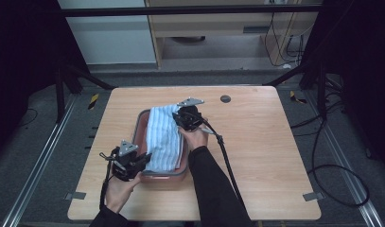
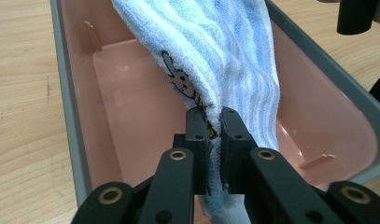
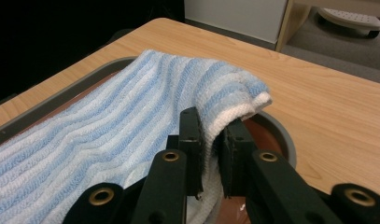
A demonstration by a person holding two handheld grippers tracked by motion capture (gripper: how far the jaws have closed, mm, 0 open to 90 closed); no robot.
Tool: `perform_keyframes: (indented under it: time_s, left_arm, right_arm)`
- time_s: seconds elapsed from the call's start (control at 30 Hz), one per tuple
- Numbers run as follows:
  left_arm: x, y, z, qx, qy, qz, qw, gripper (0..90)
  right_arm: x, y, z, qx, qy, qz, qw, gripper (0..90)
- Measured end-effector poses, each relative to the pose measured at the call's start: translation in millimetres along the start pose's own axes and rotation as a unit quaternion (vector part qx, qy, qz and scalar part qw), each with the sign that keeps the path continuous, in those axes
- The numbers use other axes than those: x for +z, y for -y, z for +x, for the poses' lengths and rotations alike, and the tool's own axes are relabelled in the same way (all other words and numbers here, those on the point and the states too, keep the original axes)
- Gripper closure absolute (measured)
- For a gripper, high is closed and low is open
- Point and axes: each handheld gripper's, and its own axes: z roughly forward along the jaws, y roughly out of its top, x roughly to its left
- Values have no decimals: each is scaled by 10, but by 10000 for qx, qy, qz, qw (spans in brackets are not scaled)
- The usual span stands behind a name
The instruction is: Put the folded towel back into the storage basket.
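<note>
A blue-and-white striped towel (image 1: 164,137) hangs stretched over a pink tub with a grey rim (image 1: 142,124) in the middle of the table. My left gripper (image 1: 142,161) is shut on the towel's near end by the tub's front left corner. In the left gripper view the towel (image 2: 225,60), with a small rabbit print, is pinched between the jaws above the pink tub (image 2: 131,102). My right gripper (image 1: 183,118) is shut on the towel's far end. The right gripper view shows the towel (image 3: 131,116) clamped at its folded edge over the tub's rim (image 3: 278,130).
The wooden table (image 1: 256,142) has open room to the right and left of the tub. A small dark round disc (image 1: 225,99) sits near the far edge. A black cable (image 1: 228,161) trails from the right gripper along the forearm.
</note>
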Motion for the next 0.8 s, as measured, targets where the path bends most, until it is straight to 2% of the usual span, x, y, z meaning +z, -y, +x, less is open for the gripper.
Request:
perform_keyframes:
  time_s: [0.47, 0.6, 0.63, 0.8]
  left_arm:
    - [71, 62, 12, -29, 32, 186, 9998, 830]
    - [80, 74, 0, -114, 83, 232, 9996, 829]
    - [83, 77, 13, -84, 22, 242, 9997, 829]
    - [93, 81, 25, -76, -13, 285, 9996, 826]
  right_arm:
    - [80, 98, -8, -88, 18, 195, 9998, 806]
    - [116, 116, -1, -95, 13, 283, 9996, 800]
    - [126, 121, -4, -110, 2, 312, 9995, 797]
    - [162, 146, -15, -152, -29, 404, 9991, 782]
